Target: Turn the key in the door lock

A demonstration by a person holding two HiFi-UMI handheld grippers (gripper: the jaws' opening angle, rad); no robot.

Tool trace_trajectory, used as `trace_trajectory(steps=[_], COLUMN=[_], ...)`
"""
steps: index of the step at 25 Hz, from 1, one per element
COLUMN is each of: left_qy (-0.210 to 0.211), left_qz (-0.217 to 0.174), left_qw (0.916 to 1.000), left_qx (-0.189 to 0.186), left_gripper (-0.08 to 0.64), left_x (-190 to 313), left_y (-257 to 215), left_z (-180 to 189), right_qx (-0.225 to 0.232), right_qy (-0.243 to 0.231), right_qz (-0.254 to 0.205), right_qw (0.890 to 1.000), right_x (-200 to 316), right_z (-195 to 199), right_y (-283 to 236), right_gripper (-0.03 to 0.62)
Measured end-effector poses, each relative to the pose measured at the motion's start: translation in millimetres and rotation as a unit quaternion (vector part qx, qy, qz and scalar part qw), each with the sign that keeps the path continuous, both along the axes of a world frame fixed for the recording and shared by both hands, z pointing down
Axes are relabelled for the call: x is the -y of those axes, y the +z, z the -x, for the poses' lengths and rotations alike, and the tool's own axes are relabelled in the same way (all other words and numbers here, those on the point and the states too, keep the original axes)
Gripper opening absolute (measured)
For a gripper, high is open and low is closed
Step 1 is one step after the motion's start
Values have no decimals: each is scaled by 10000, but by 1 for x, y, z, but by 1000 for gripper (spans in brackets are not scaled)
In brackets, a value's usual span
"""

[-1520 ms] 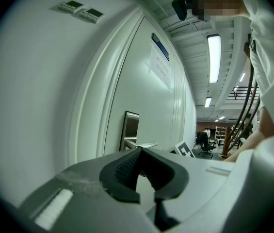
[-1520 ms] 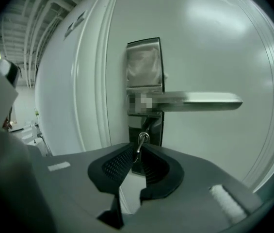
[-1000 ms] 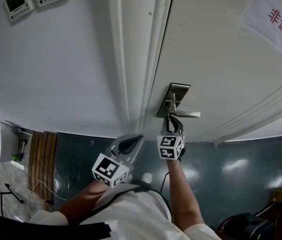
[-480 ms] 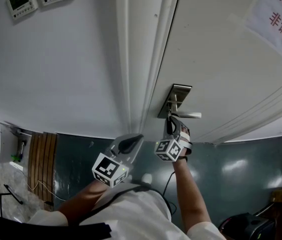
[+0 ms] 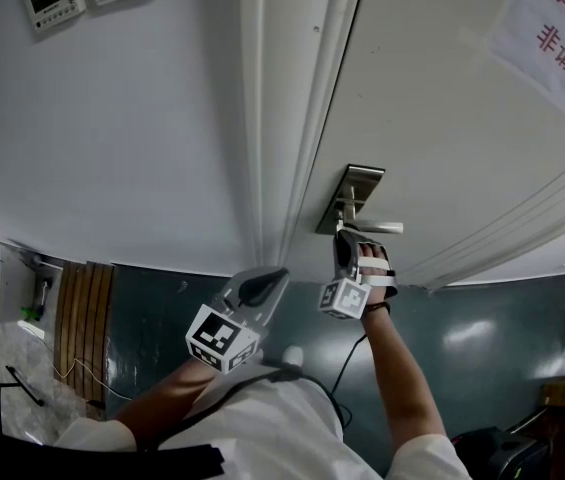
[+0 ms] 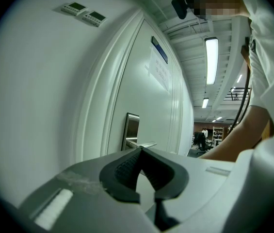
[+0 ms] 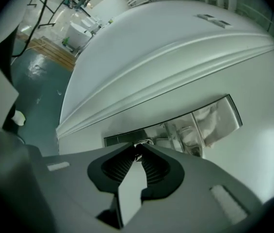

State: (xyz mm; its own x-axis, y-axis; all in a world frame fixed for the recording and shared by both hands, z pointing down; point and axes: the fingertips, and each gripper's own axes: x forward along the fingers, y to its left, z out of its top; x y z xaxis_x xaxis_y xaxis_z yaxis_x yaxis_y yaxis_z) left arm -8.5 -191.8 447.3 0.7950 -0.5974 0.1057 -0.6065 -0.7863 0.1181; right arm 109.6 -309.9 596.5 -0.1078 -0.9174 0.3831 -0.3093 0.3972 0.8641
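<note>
The right gripper [image 7: 137,153] has its 2 jaws opening, with the small key [image 7: 137,146] pinched at their tips. The left gripper [image 6: 140,152] is kept closed with nothing in it. The key is stuck in the lock plate [image 7: 214,123] just beside the handle [image 5: 377,227] on the door [image 5: 442,118]. It is likely hard, thin and slippery, so its flat head should be held on both sides.

Grey left gripper [image 5: 282,272] and right gripper [image 5: 342,232], black ribbed fingers [image 7: 154,167], black-and-white marker cubes [image 5: 223,339], white sleeves [image 5: 422,463], black cable [image 5: 350,353].
</note>
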Motion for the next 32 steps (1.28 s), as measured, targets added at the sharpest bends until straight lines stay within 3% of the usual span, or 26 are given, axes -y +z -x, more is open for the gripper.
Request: trace_trajectory(steps=[8, 13, 22, 32], left_qy=[-72, -83, -66, 48], left_qz=[54, 66, 13, -35], left_qw=[10000, 9999, 10000, 9999], left_qx=[-24, -36, -48, -94], left_gripper=[5, 5, 5, 5], left_x=[-5, -7, -7, -2], left_y=[3, 4, 1, -4], left_z=[-2, -5, -9, -20], right_qx=[-1340, -1646, -1081, 80], right_qy=[-608, -686, -414, -134], right_qz=[-79, -124, 61, 40], right_qw=[9891, 9839, 9933, 9999], right_x=[-4, -3, -3, -28], right_z=[4, 3, 1, 2], right_y=[-18, -17, -16, -38], right_gripper=[69, 74, 87, 107])
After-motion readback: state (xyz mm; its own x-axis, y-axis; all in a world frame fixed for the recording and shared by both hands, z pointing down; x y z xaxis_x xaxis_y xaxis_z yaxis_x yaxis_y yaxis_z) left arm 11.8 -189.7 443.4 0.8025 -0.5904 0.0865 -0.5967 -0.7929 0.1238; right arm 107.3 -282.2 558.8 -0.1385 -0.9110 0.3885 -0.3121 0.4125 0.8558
